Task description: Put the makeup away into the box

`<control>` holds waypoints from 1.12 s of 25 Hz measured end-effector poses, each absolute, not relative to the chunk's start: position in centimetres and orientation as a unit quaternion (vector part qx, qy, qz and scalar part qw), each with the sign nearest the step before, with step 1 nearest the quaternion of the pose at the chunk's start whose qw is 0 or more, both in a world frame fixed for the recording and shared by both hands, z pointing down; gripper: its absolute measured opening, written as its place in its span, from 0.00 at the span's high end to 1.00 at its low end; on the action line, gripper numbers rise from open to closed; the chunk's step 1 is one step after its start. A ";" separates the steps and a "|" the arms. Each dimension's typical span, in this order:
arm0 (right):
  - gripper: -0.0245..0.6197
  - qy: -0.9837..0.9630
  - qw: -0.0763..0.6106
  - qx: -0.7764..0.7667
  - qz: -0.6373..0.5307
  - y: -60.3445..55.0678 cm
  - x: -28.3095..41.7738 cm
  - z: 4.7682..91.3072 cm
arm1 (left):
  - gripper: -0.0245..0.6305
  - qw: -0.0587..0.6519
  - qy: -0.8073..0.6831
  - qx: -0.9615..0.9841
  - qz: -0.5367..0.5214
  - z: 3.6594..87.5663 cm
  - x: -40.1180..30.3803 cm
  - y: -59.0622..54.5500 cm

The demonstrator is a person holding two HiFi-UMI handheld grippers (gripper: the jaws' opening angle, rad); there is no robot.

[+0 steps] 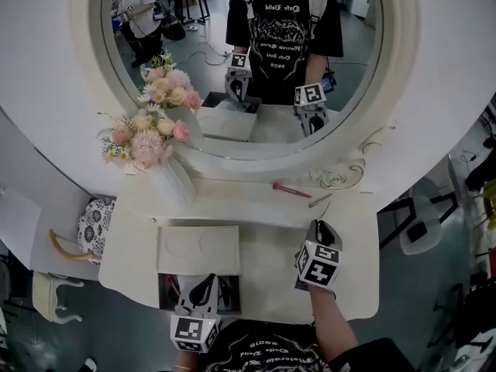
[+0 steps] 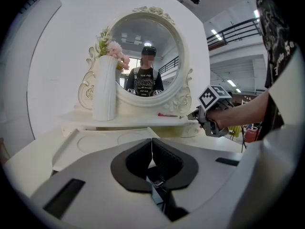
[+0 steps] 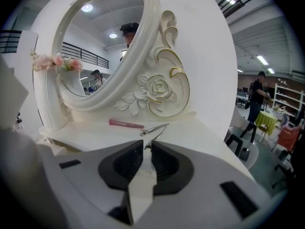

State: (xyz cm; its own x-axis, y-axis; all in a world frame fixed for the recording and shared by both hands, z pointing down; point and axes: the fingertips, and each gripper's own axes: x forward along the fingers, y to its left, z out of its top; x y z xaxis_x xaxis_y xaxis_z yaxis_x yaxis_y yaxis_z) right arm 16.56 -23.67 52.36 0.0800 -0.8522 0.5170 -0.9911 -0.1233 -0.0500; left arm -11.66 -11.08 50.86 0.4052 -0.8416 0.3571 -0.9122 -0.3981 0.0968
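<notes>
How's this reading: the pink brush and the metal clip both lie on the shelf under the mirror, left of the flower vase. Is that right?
Not quite. The pink brush and the metal clip both lie on the shelf under the mirror, but right of the flower vase, not left. The head view shows it.

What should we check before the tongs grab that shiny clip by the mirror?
1. Right tongs aimed at the silver clip: ok, its end sits right at their tips.
2. Clip gripped: not ok, the tongs stand slightly apart.
3. Pink brush out of the way: ok, it lies apart from the clip.
4. Box open: ok, its dark inside shows.
5. Box opening free: not ok, the left tongs, shut and empty, hang over it.
</notes>
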 end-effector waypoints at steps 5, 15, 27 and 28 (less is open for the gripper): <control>0.86 -0.653 0.163 0.710 0.207 -23.1 16.2 52.0 | 0.94 0.130 -0.539 0.823 0.124 50.5 -11.7 -10.6; 0.86 -0.674 0.166 0.698 0.177 -22.0 15.7 50.6 | 0.94 0.123 -0.550 0.819 0.112 50.0 -11.6 -9.5; 0.87 -0.695 0.169 0.680 0.160 -20.5 15.2 50.1 | 0.94 0.125 -0.561 0.812 0.100 49.7 -11.5 -8.3; 0.87 -0.698 0.169 0.677 0.158 -20.4 15.0 50.0 | 0.94 0.125 -0.563 0.811 0.099 49.6 -11.6 -8.2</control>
State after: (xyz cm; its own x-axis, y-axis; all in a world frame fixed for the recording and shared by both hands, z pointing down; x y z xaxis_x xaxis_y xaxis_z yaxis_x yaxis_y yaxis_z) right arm 14.97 -20.42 49.95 -0.0256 -0.8928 0.4497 -0.9994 0.0327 0.0079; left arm -11.58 -8.19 49.59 0.3461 -0.8886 0.3010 -0.9380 -0.3346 0.0907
